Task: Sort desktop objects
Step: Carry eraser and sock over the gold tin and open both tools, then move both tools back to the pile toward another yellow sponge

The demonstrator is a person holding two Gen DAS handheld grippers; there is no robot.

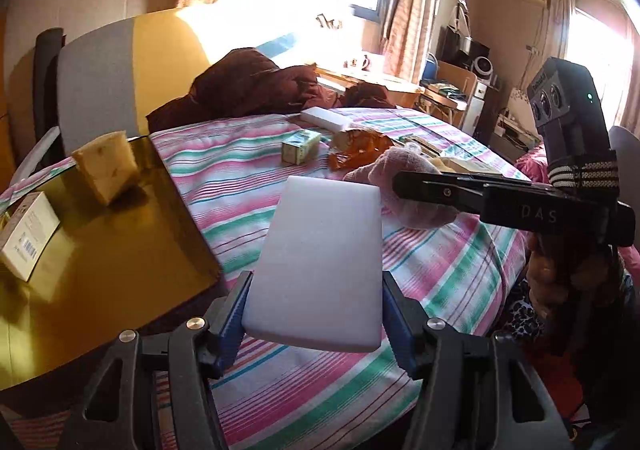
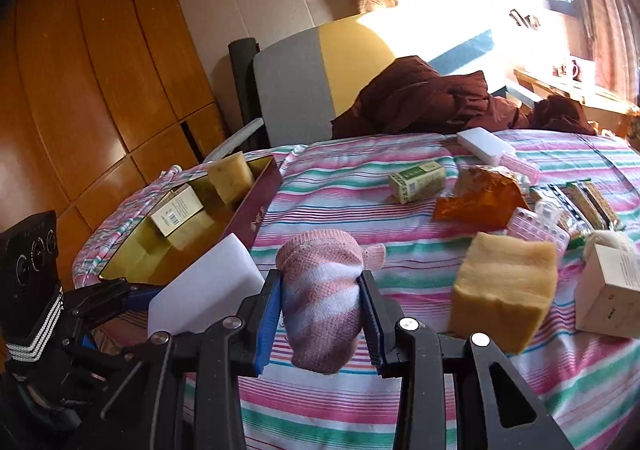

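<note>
A white foam block (image 1: 320, 262) is clamped between the blue pads of the left gripper (image 1: 314, 314) and juts forward toward 12 o'clock, held above the striped cloth (image 1: 440, 282). A rolled pink-and-white sock (image 2: 320, 298) is pinched between the pads of the right gripper (image 2: 320, 318), its knitted end pointing to 12 o'clock. In the right wrist view the white block is seen at 9 o'clock of the sock, just beside it.

A gold-lined box (image 1: 120, 242) lies at 9 o'clock of the left gripper; inside it one yellow sponge (image 1: 108, 166) and one small carton with a barcode (image 1: 26, 238) are counted. On the cloth are seen a second white block (image 2: 484, 146), a second yellow sponge (image 2: 504, 290) at 3 o'clock of the sock, one green carton (image 2: 418, 180), one orange wrapper (image 2: 480, 194) and one pale carton (image 2: 612, 290) at the right edge. Two clear pink cases (image 2: 540, 226) can be made out.

The letters "DAS" are read on the right gripper's body in the left wrist view. Print on the cartons is too small to read.
</note>
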